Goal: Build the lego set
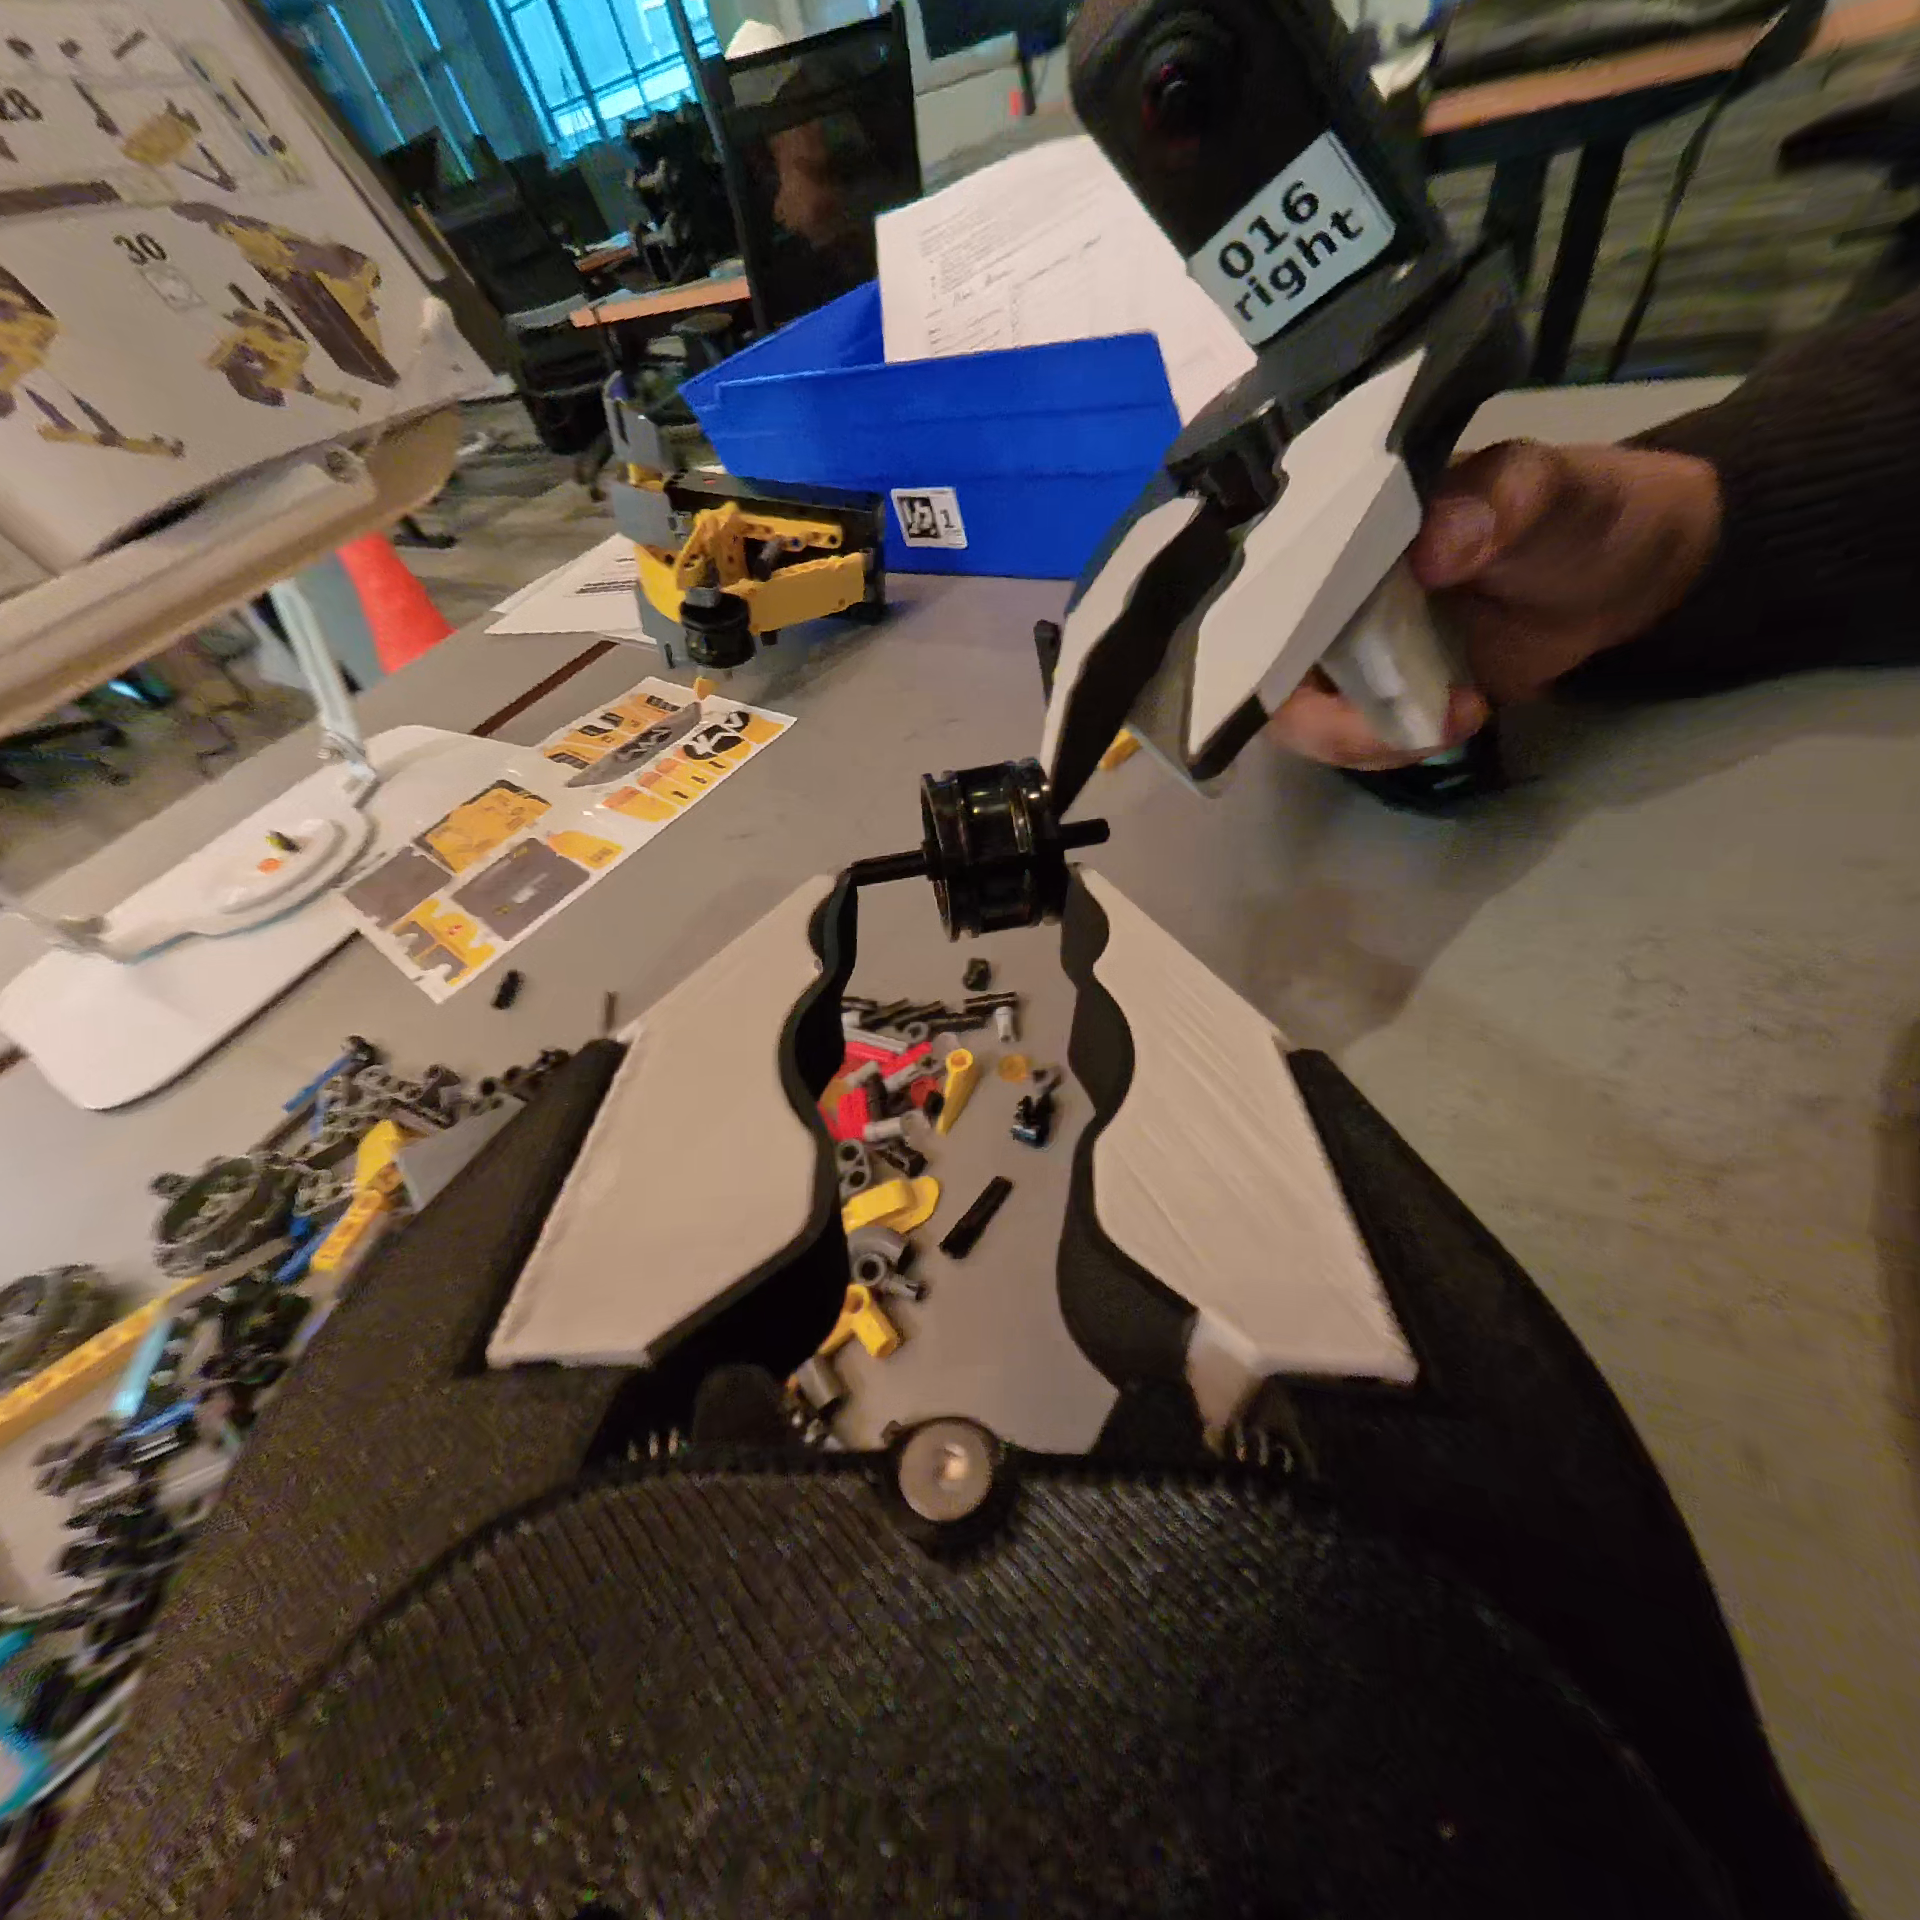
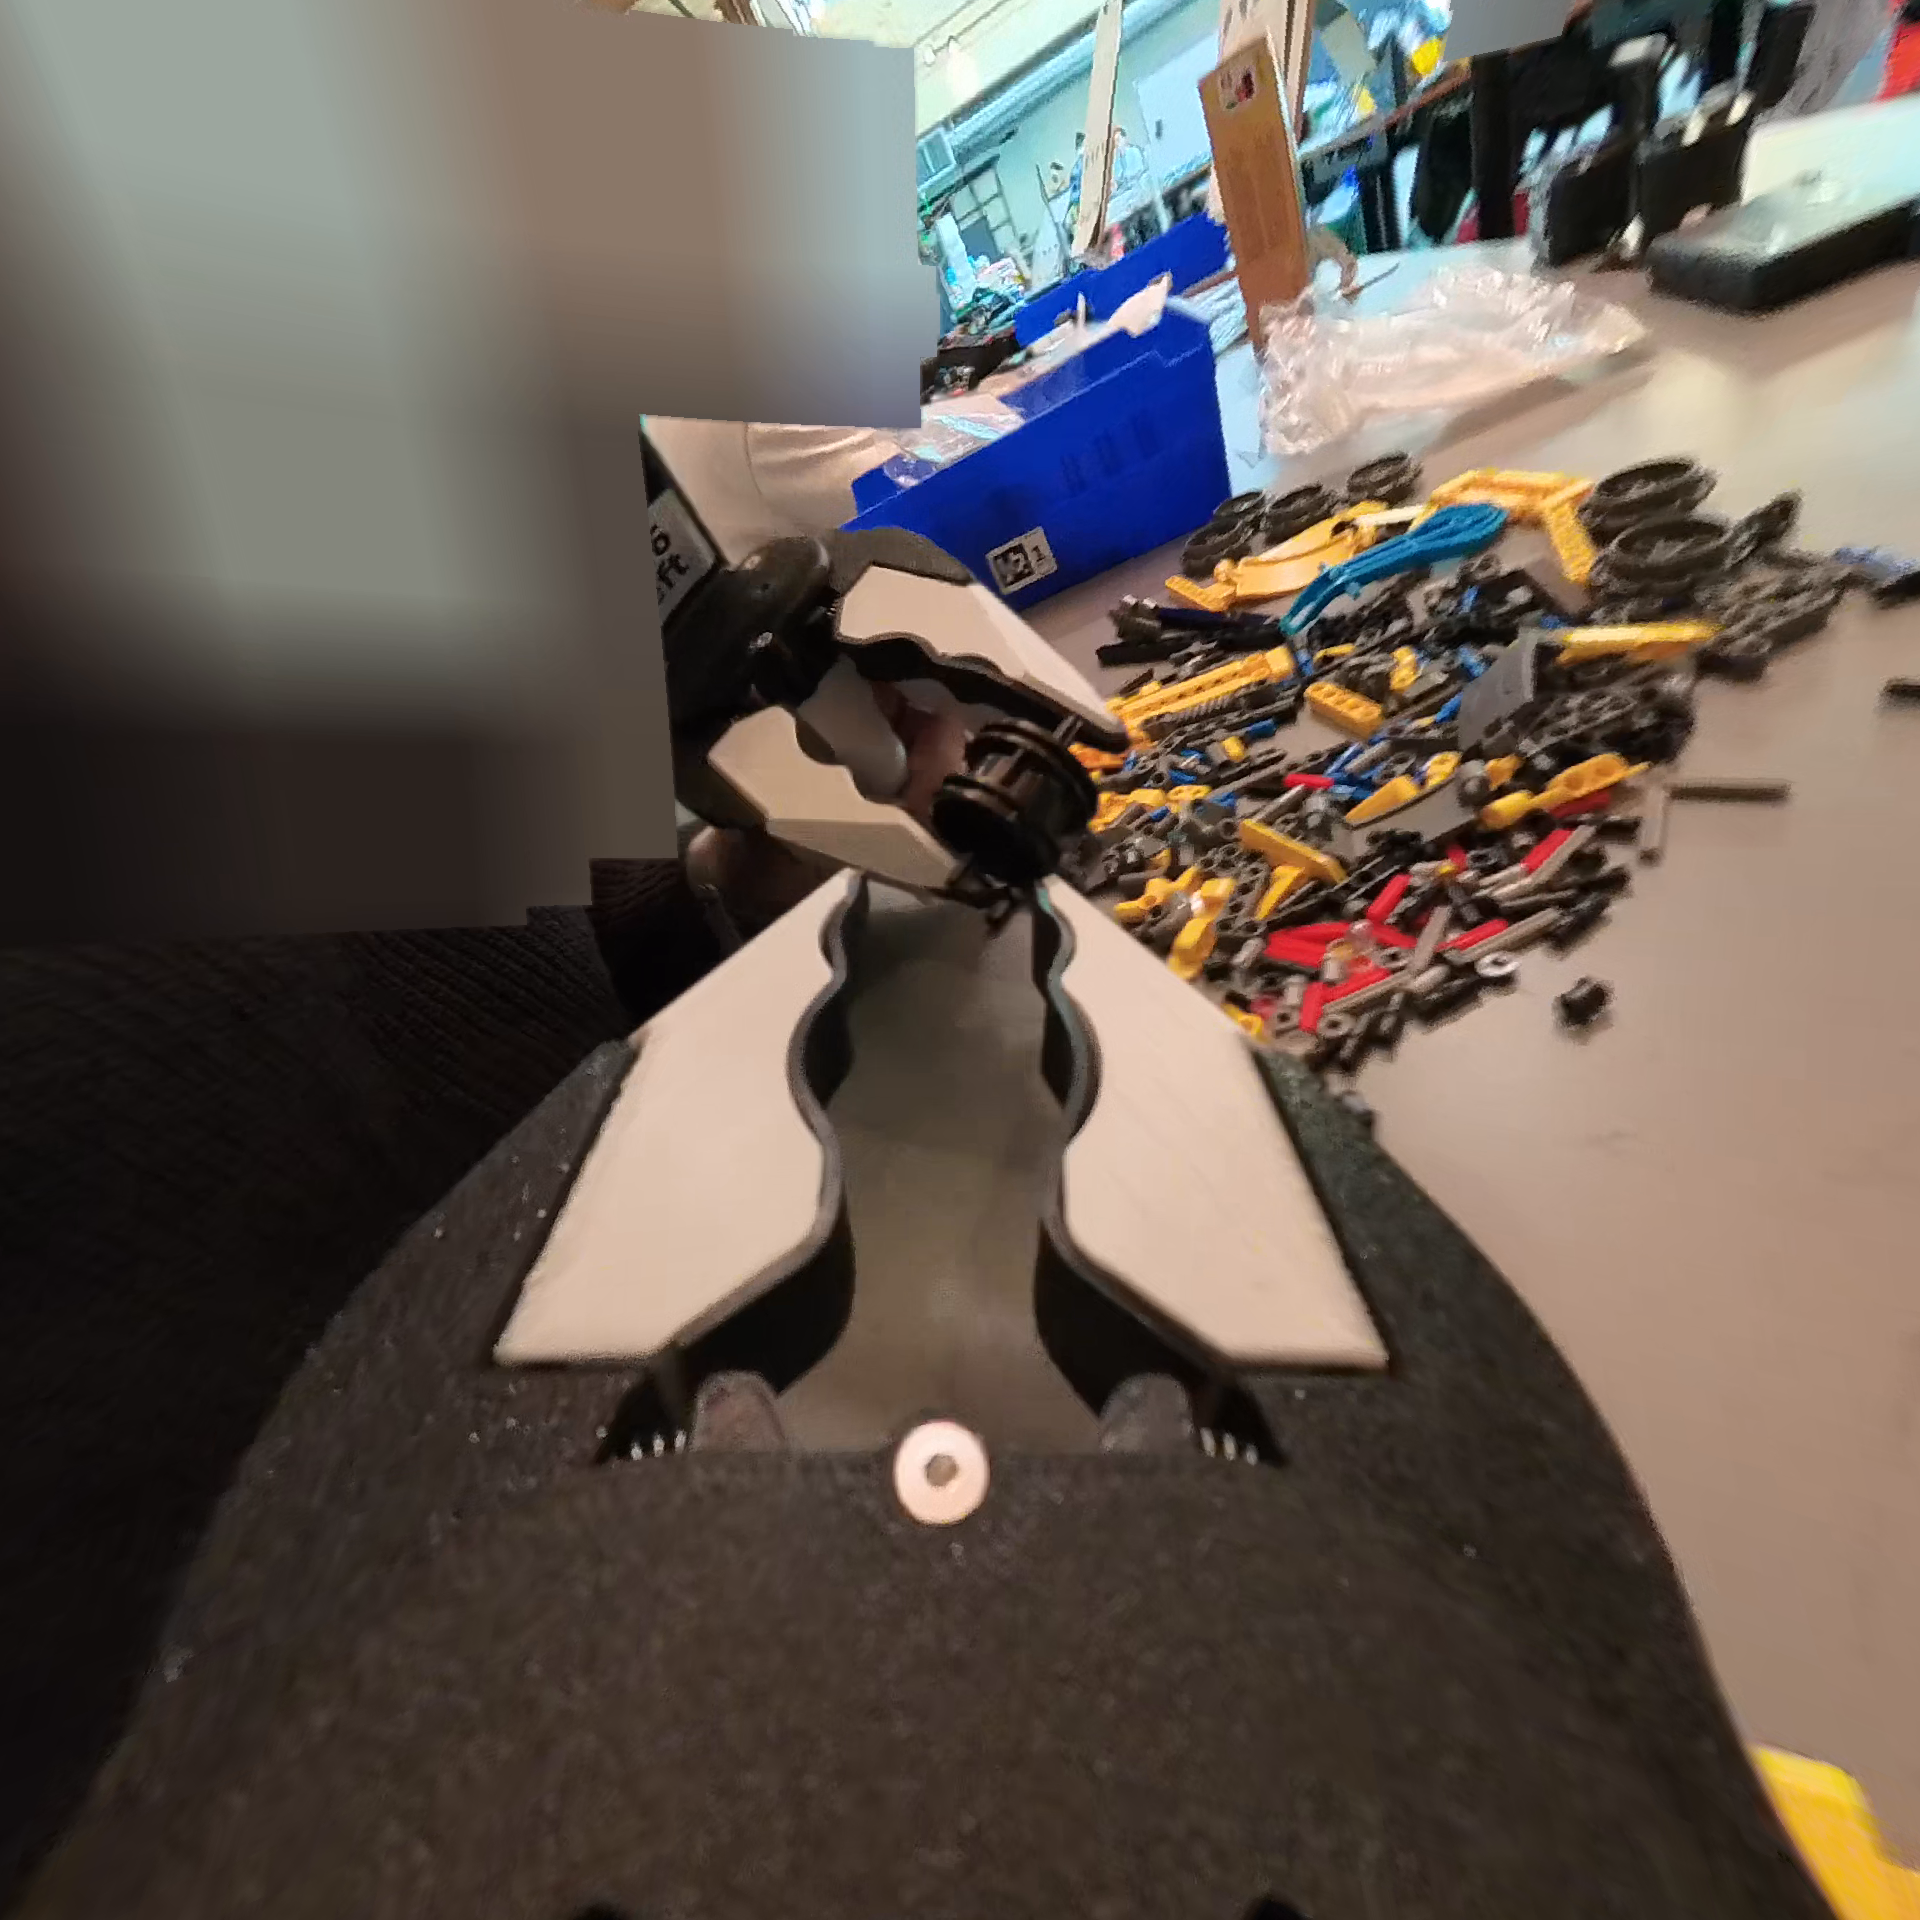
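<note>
My left gripper is shut on a black wheel hub with a black axle through it, held above the grey table. One fingertip presses the axle end, the other the hub's rim. My right gripper, held by a hand, comes in from the upper right. Its jaws are apart and empty, with one fingertip touching the hub by the axle's free end. In the right wrist view the left gripper holds the hub just beyond my right gripper.
Loose yellow, red, black and blue building parts lie heaped on the table, some under the left gripper. A blue bin, a part-built yellow model, a sticker sheet and an instruction booklet on a stand lie beyond.
</note>
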Motion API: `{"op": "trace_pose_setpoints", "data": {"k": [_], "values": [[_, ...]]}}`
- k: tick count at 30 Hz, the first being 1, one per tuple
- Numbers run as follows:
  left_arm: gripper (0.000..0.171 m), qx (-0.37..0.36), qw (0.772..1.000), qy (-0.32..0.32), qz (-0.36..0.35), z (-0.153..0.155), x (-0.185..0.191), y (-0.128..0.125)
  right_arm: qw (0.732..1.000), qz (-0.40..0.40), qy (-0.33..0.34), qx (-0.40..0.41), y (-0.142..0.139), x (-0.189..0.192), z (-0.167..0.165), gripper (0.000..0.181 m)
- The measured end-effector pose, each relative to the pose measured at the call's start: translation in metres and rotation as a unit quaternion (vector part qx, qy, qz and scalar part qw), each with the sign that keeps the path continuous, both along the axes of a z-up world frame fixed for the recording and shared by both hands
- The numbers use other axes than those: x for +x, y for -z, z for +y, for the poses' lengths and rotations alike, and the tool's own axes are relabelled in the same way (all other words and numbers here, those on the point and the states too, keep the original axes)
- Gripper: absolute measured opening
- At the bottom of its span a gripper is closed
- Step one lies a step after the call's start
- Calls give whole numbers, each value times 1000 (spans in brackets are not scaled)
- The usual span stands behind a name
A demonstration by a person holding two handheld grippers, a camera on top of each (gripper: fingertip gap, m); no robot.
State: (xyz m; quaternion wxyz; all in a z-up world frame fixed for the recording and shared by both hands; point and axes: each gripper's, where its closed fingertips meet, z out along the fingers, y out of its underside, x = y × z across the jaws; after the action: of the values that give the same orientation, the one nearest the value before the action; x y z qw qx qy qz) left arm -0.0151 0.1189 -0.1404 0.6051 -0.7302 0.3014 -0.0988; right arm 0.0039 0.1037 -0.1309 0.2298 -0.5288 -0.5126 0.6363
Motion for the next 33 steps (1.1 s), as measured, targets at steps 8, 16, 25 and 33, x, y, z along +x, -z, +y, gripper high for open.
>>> {"op": "trace_pose_setpoints", "data": {"k": [8, 16, 25, 33], "values": [[35, -39, 980, 141, -135, -25, 24, -18, 985, 95, -30, 139, -17, 13, -14, 40], [35, -40, 973, 210, -89, -44, 49, -10, 975, 111, -67, 178, -16, 19, -32, 26], [16, -36, 970, 223, -96, -48, 51, -13, 968, 118, -63, 212, -16, 22, -34, 20], [49, -44, 968, 215, -126, -44, 48, -16, 971, 110, -93, 191, -13, 24, -43, 20]]}}
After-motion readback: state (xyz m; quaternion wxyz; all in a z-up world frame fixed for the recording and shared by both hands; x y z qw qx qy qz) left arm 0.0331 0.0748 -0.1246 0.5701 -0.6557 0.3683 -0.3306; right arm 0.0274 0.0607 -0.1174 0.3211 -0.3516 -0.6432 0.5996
